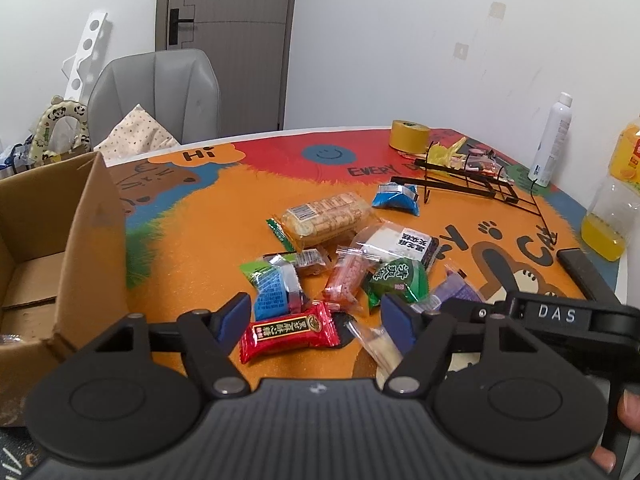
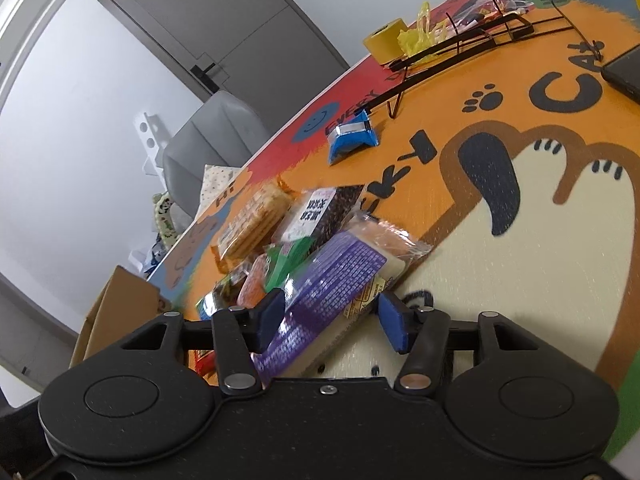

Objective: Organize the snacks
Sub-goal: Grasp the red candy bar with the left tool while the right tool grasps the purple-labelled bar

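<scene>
Left wrist view: left tool (image 1: 316,320) released, jaws wide, poised low over the near edge of the snack pile; red wrapped bar (image 1: 289,335) lying on the counter (image 1: 208,240) between the blue pads, neither pad touching it.
Right wrist view: right tool (image 2: 332,320) released, jaws spread around the purple packet (image 2: 324,296); left pad touching or nearly touching the wrapper, right pad apart from it; packet resting on the counter, not lifted.
Snack pile: biscuit pack (image 1: 326,218), black-and-white packet (image 1: 404,242), green round packet (image 1: 396,280), pink packet (image 1: 346,280) and blue-green packet (image 1: 272,286) heaped together mid-counter; blue pouch (image 1: 396,198) lying apart, beside the black wire rack (image 1: 472,184).
Destination, judged: open cardboard box (image 1: 60,248) at the left edge of the counter, nearly bare inside, just beside the pile.
Step in hand, judged: pre-grasp on two snacks at once, early in the task, most items unsorted.
Next move, judged: closing of each tool on its wrapper, squarely across the narrow width; light pressure for crinkly film; lift clear of neighbours, then carry toward the box.
Risk, judged: slippage of glossy wrappers; dragging of overlapped packets.
</scene>
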Motion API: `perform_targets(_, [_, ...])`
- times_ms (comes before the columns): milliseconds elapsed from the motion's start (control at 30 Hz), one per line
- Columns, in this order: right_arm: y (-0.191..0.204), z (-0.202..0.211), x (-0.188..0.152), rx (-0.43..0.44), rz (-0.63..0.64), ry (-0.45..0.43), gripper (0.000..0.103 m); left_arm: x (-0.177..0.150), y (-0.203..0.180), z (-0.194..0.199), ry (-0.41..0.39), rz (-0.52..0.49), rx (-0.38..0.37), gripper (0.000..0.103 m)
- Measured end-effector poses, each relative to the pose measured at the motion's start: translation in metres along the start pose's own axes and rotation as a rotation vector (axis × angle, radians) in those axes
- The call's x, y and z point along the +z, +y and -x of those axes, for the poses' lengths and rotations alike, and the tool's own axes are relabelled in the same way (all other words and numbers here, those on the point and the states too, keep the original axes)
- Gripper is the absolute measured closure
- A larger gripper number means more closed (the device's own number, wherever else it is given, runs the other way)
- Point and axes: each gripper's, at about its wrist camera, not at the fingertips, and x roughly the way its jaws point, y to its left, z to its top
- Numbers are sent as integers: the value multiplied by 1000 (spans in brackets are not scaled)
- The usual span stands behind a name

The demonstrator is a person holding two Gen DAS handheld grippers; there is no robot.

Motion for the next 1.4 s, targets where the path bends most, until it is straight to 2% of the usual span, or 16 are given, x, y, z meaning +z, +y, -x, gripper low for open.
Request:
perform_targets(167, [8, -8, 3, -28, 41, -14, 44, 0, 2, -14, 19, 5, 4, 32])
perform_targets(300, [15, -15, 5, -37, 79, -17, 35, -2, 3, -26, 33, 6, 7, 32])
perform_targets(500, [23, -22, 7, -71, 126, -25, 34, -5, 9, -39, 48, 17, 8, 33])
perform_targets(833, [36, -26, 0, -142, 220, -31, 35, -13, 12, -43, 79, 13, 5, 39])
perform_targets(900, [36, -24, -3, -145, 240, -31, 35, -17, 12, -43, 96, 18, 0, 49])
perform_targets(1000, [36, -18, -7, -155, 265, -29, 43, -21, 11, -38, 87, 9, 10, 60])
perform_targets(1267, [32, 1, -19, -165, 308, -21, 53, -31, 2, -28, 80, -25, 10, 82])
perform_targets(1400, [32, 8, -21, -189, 292, -12, 54, -34, 0, -20, 87, -13, -15, 85])
